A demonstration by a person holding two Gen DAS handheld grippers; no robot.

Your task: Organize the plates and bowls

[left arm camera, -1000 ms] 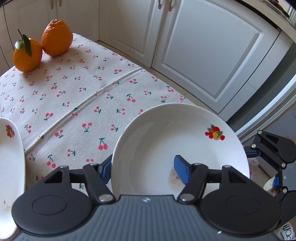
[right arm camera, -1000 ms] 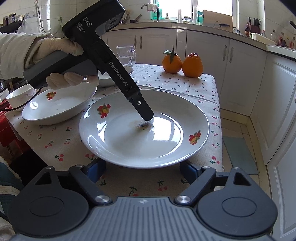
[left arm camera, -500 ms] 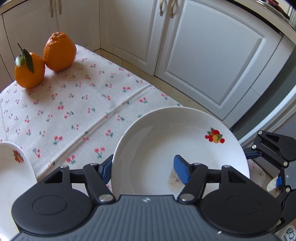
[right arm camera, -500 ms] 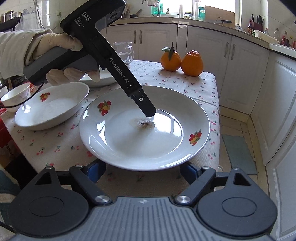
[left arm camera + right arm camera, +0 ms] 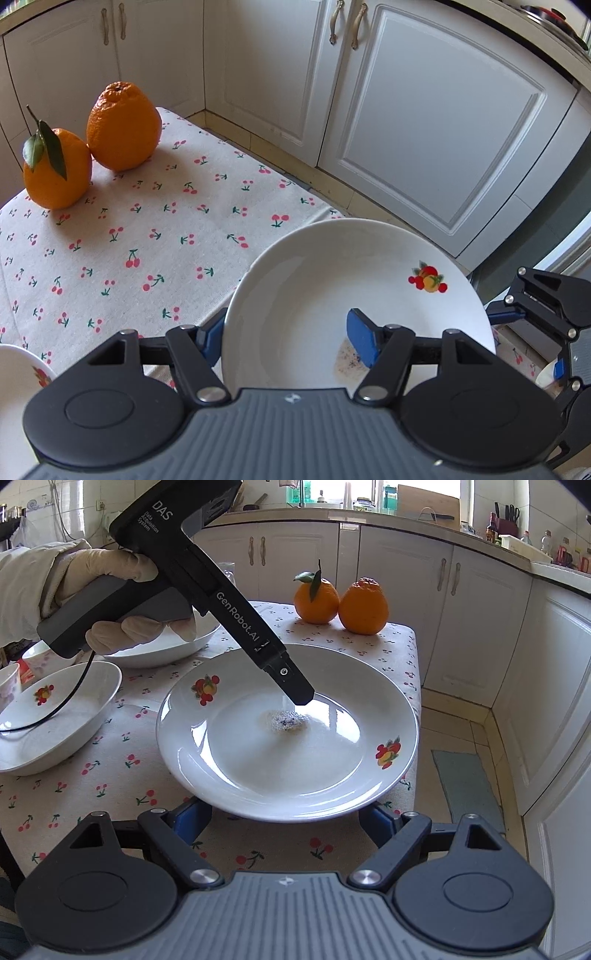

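Kitchen, white cabinets; bench [image 5: 110,782] under cherry-print cloth. Left gripper [image 5: 291,339] fingers clenched across the plate [image 5: 288,738] rim, one inside, one beneath. Right gripper [image 5: 284,816] fingers spread under its near edge, contact unclear. Bowls [image 5: 51,716] unstacked; sorting barely begun.

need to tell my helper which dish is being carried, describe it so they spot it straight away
Start at the table with the cherry-print cloth and the two oranges at its far end. Nearer than the fruit sits the wide plate, the left gripper clamped over its rim. Unlike the deeper bowls beside it, it is shallow, with a brownish smear in the middle.
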